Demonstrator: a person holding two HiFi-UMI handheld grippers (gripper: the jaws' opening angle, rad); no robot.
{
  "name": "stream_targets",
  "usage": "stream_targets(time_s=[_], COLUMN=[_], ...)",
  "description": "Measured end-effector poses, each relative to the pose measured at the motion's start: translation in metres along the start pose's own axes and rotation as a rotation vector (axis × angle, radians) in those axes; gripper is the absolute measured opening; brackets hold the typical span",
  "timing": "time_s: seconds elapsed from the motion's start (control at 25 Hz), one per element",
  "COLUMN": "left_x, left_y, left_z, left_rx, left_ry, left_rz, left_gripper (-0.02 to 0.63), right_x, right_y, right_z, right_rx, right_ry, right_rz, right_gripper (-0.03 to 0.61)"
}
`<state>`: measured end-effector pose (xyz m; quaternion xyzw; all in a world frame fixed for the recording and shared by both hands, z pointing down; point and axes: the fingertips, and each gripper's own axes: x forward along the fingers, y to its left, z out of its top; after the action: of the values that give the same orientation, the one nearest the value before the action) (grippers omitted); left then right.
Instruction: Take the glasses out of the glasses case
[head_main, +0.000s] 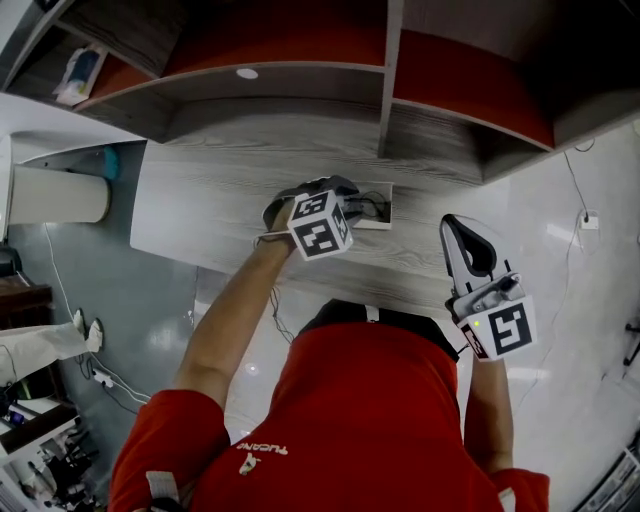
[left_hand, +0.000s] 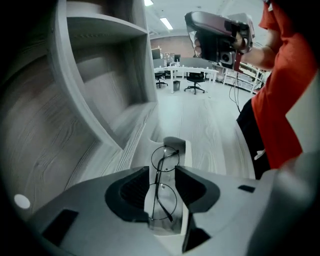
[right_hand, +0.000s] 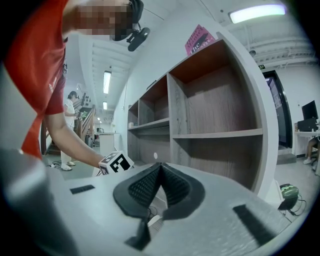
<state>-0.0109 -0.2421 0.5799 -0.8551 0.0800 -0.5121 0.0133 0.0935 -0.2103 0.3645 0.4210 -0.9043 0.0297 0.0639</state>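
Glasses (left_hand: 163, 200) lie in open case (left_hand: 184, 150); not yet lifted. Left gripper (left_hand: 161, 171) wide open, straddling glasses, no grip. Right gripper (right_hand: 159, 165) closed, empty, off right.

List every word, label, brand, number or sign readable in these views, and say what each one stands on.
No text can be read with certainty.
White print on the red shirt: upside down, too small to read.
Pink sign on top of the shelf unit: print too blurred to read.
Two marker cubes: black-and-white square patterns only, no letters or numbers.
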Motion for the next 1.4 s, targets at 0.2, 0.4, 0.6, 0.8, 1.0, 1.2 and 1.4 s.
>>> stream_targets(time_s=[0.2,0.4,0.6,0.8,1.0,1.2,1.4], left_x=[0.01,0.019,0.024,0.025,0.022,0.014,0.0], left_y=[-0.001,0.002,-0.001,-0.005,-0.005,-0.002,0.002], left_z=[-0.001,-0.005,-0.007,-0.008,-0.007,-0.006,0.0], left_rx=[0.025,0.042,0.054,0.045,0.03,0.011,-0.037], left_ry=[0.053,0.099,0.142,0.157,0.144,0.112,0.046], left_rz=[-0.034,-0.066,-0.117,-0.143,-0.137,-0.112,-0.075], left_gripper=[0.155,0.155,0.143,0.092,0.077,0.066,0.057], right_x=[-0.008,-0.012,-0.016,-0.017,-0.019,-0.019,-0.016], right_y=[-0.011,-0.016,-0.019,-0.024,-0.025,-0.022,-0.017], right_z=[-0.003,-0.008,-0.013,-0.014,-0.016,-0.014,-0.012], right_rx=[0.009,0.017,0.027,0.032,0.034,0.034,0.034], right_ry=[0.004,0.013,0.02,0.017,0.02,0.02,0.017], right_rz=[-0.018,-0.026,-0.032,-0.038,-0.038,-0.036,-0.026], right_gripper=[0.005,0.005,0.005,0.005,0.005,0.005,0.005])
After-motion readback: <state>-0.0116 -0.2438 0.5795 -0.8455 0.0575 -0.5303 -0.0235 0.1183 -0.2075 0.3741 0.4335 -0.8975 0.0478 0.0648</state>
